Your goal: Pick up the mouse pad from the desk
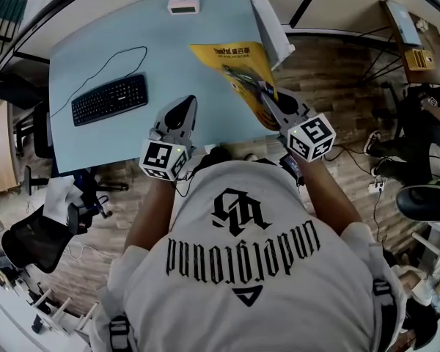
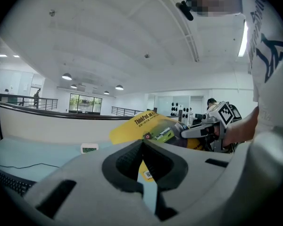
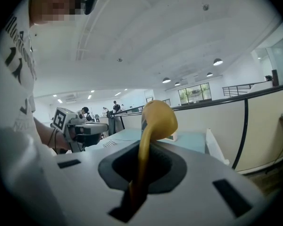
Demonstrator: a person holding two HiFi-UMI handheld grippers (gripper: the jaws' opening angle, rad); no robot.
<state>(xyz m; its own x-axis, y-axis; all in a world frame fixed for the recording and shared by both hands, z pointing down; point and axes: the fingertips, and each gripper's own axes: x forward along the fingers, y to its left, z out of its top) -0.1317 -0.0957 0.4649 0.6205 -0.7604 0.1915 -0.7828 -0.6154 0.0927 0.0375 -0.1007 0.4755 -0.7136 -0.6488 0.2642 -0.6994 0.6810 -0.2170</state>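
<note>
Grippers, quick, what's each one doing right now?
Left gripper: closed, fingers together, holding nothing.
Right gripper: closed on the yellow mouse pad.

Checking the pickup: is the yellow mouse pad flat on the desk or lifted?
Lifted: the right gripper is shut on the mouse pad, holding it above the desk.

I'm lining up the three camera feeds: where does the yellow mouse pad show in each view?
Head view: mouse pad upper centre, at the desk's right edge.
Left gripper view: centre, yellow face showing.
Right gripper view: centre, edge-on, clamped in the right gripper.
Shared landmark: the pale blue desk, in all three.
</note>
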